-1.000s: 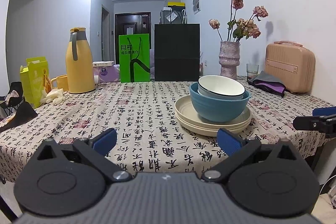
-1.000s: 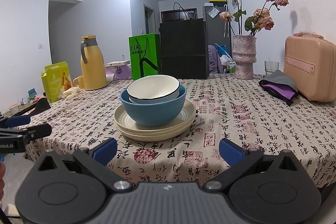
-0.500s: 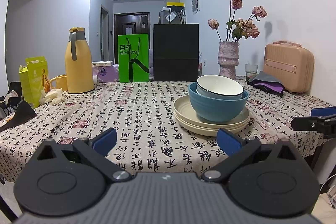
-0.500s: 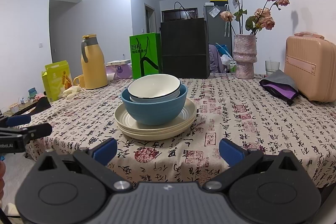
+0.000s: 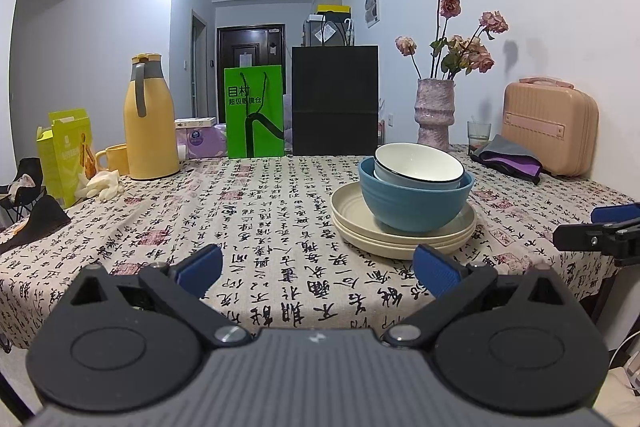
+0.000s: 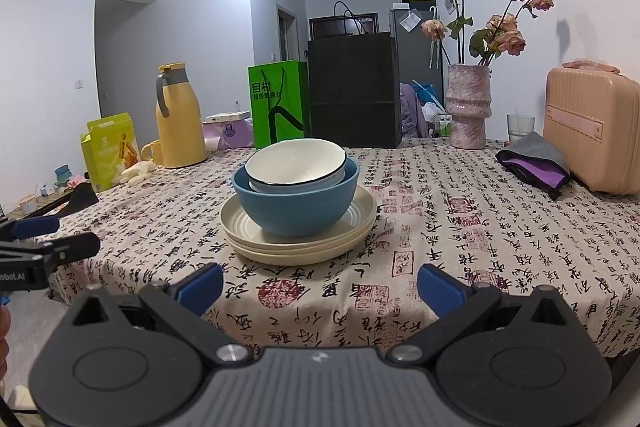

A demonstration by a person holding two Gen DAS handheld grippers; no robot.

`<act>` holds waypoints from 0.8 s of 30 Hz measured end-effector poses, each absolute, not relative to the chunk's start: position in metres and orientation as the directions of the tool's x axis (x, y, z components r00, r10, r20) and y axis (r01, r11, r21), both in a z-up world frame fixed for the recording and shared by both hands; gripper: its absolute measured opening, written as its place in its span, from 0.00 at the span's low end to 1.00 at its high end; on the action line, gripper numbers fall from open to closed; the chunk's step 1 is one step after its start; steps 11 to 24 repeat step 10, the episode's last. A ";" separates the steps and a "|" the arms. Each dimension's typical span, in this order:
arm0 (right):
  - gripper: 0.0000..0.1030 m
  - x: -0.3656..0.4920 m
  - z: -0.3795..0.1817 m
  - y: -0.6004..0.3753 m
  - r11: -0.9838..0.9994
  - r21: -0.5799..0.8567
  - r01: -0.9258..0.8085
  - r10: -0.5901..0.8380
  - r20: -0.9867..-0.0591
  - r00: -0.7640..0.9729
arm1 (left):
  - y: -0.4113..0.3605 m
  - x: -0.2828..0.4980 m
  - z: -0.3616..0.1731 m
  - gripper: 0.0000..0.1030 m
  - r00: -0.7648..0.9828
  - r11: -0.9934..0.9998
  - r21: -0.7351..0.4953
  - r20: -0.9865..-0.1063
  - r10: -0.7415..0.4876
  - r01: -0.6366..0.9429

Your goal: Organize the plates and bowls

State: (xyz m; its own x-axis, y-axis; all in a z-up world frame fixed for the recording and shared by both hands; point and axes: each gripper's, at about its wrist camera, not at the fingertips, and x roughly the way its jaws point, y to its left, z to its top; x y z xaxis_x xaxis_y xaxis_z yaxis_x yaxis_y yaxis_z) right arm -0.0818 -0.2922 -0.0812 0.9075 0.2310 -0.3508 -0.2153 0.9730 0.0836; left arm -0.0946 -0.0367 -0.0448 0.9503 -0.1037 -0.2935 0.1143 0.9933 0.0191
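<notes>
We see a dining table covered with a cloth (image 6: 460,211) printed in black calligraphy. Near its front edge sits one stack of tableware: a white bowl (image 6: 296,163) with a thin dark rim nested inside a larger blue bowl (image 6: 296,205), and that blue bowl stands on a pile of cream plates (image 6: 298,245), three by the look of their edges. In the left wrist view the same stack lies to the right of centre; in the right wrist view it lies just left of centre.

We hold the left gripper (image 5: 318,273) and the right gripper (image 6: 320,285) low at the table's near edge, short of the stack. Both have their blue-padded fingers spread wide and hold nothing. Each gripper's tip also shows at the edge of the other's view.

We judge the bowls and plates to be stiff, smooth and breakable, with glazed surfaces that may slip between the pads. The white bowl sits tilted and loose in the blue one, so it would probably lift out easily if pinched on its rim, one finger inside and one outside. The plates look heavier as a pile, and their thin edges lie close to the cloth, so sliding a finger under a rim would need care.

Behind the stack stand a yellow thermos (image 6: 178,119), a green paper bag (image 6: 278,105), a black bag (image 6: 354,91), a pink vase (image 6: 468,111) of dried roses and a peach case (image 6: 592,131), all well apart from it.
</notes>
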 end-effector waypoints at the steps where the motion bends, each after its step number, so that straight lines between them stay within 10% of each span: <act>1: 1.00 -0.081 -0.081 -0.293 0.973 0.083 -0.216 0.232 -0.351 0.907 | -0.037 -0.095 -0.045 1.00 0.950 0.993 0.019 -0.294 -0.104 0.114; 24: 1.00 -0.081 -0.082 -0.292 0.972 0.082 -0.220 0.235 -0.353 0.906 | -0.035 -0.095 -0.045 1.00 0.948 0.992 0.011 -0.296 -0.114 0.123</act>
